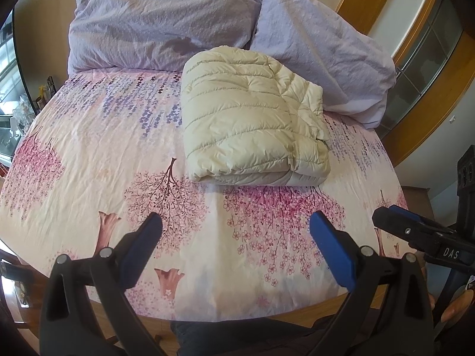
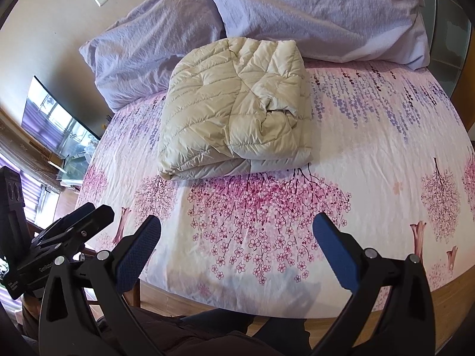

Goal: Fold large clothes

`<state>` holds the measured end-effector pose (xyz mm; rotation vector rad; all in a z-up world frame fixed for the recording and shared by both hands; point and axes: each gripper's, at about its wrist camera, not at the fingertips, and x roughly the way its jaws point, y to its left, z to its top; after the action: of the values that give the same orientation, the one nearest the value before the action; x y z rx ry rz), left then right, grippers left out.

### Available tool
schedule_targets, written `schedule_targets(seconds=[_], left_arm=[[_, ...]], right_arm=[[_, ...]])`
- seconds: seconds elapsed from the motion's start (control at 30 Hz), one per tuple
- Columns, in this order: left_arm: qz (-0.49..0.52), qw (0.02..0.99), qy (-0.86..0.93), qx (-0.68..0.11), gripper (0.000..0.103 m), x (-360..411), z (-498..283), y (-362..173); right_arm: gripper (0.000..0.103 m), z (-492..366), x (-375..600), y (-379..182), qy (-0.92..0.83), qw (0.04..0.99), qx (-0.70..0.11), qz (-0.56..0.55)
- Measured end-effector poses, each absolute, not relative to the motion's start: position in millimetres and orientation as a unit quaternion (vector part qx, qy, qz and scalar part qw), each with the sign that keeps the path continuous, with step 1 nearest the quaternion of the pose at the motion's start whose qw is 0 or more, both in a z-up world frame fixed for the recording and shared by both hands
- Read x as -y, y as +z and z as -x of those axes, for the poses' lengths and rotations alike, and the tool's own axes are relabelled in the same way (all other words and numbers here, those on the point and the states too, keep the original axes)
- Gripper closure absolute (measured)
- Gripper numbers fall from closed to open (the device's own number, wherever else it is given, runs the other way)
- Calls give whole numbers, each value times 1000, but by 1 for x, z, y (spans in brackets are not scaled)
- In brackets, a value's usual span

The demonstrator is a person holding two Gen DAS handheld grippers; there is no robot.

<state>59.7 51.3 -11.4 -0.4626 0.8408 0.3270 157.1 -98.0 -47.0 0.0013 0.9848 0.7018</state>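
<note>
Cream quilted jacket (image 1: pixel 252 115) lies folded into a compact bundle far on the bed (image 1: pixel 89 154), touching the pillows (image 1: pixel 166 20); left gripper (image 1: pixel 236 233) and right gripper (image 2: pixel 236 231) both spread wide, empty, near edge: folding judged complete, next only 1 tidy-up press if any.

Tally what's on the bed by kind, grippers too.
Folded cream puffer jacket: 1
Lavender pillows: 2, one on the left, one on the right
Floral bedsheet: 1
Grippers: 2, left gripper and right gripper, both open and empty, off the jacket
Total: 6
</note>
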Motion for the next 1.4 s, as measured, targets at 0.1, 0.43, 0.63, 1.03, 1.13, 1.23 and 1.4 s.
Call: schedule_targets(seconds=[0.1,0.43,0.63,1.03,1.13,1.23,1.4], left_arm=[[222,874,156,-402,4,-52,-61,-12],[225,874,153,-402,4,-51,-65,-12],[228,873,152,-404,4,-52,-67,-14],[228,872,151,-405,4,-52,-68,-14],[229,873,149,-404,4,-52,-68,-15],[235,873,144,-402,4,-53,-69,-16],[242,876,136,-396,4,-53,-68,-16]], right_arm=[[1,-158,97,-47,330,823,-462,-1],[1,-160,97,-45,330,826,-457,-4],[1,-163,96,-47,328,826,-459,-3],[1,-165,95,-48,329,824,-461,-2],[1,-165,95,-48,329,824,-461,-2],[1,-165,95,-49,329,824,-461,-2],[1,-165,95,-49,329,824,-462,-2]])
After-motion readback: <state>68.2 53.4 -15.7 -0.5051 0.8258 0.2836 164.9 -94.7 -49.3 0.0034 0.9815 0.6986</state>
